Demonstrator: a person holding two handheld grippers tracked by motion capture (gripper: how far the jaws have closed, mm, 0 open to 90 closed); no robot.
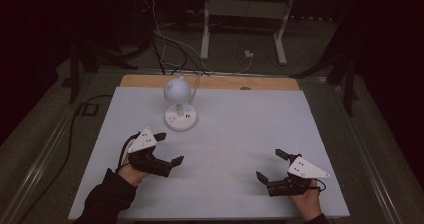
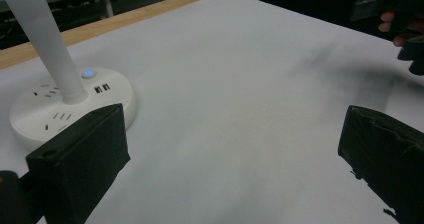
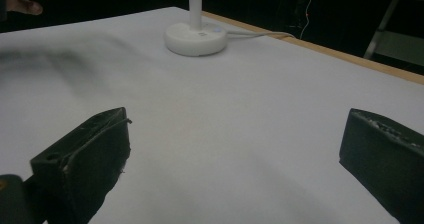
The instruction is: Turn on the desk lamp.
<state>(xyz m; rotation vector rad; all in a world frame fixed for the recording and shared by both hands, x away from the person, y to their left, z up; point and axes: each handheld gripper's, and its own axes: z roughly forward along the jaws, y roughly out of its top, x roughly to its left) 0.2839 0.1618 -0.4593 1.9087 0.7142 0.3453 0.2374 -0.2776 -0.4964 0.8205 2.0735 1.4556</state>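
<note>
White tabletop (image 1: 240, 134); left gripper (image 1: 169, 148), right gripper (image 1: 268, 165) wide apart, empty.

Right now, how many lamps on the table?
1. A white desk lamp stands toward the far left of the white table, its round base just ahead of the open left gripper. The open right gripper sits far from it.

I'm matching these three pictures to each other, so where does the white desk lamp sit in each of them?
High view: the lamp stands at the upper middle of the table, just beyond the left tongs.
Left gripper view: its round base and stem fill the upper left, close behind the near jaw.
Right gripper view: small and far off at top centre.
Shared landmark: the table's wooden edge behind the lamp.
</note>
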